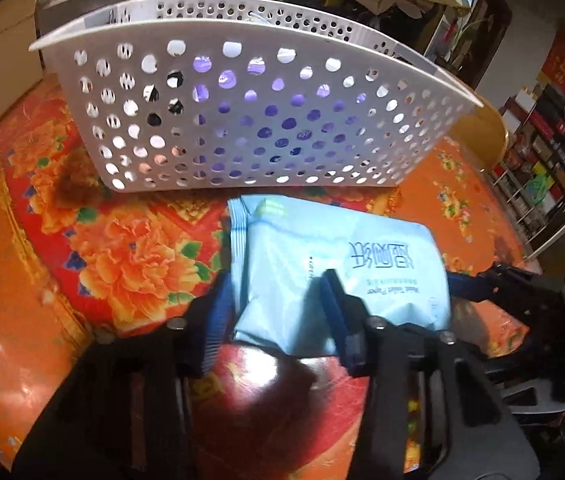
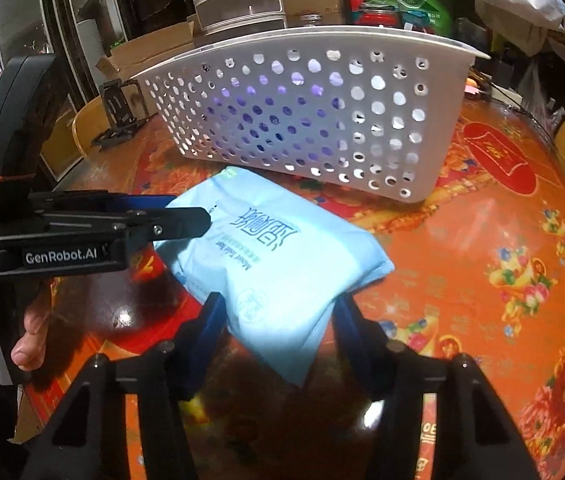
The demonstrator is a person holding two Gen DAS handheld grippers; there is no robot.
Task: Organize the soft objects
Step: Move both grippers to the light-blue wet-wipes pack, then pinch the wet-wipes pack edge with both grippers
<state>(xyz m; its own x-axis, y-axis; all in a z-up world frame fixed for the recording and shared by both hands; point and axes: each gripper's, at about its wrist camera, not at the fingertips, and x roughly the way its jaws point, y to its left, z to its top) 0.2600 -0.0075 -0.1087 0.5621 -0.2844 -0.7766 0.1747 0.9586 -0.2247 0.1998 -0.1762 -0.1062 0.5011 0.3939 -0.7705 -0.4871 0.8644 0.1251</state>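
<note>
Worktop (image 1: 22, 280), covered in an orange floral cloth, glossy and reflective at the near edge. I judge it slippery: a soft pack dropped here could slide toward the near rim.

Basket (image 1: 242, 120), white and perforated, standing at the far side of the worktop; purple contents show through its holes, but I cannot identify them. Its near wall rises above the pack. If I carry the pack forward too low, its far edge would catch on that wall and could push the basket back or tip it.

Pack (image 1: 322, 248), pale blue, soft, printed with text; seemingly wet tissue. It sits just in front of the basket, near end raised, far end apparently close to or resting on the cloth; I cannot tell which.

Left claw (image 1: 274, 312), pinching the pack's near left portion. The right-hand finger presses into the top face, so I hold only a fold of wrapper. From the right wrist view, the left claw (image 2: 198, 216) lies across the pack's left edge.

Right claw (image 2: 278, 320), its fingers either side of the pack's near corner and touching it; a shallow pinch on the wrapper, as far as I can judge.

Main risks, as I judge them: both grips are near the edges, so the unsupported middle may sag and the film may slip free; uneven pulling between my two claws could twist or tear the wrapper; the claws could also knock each other, being close together.
</note>
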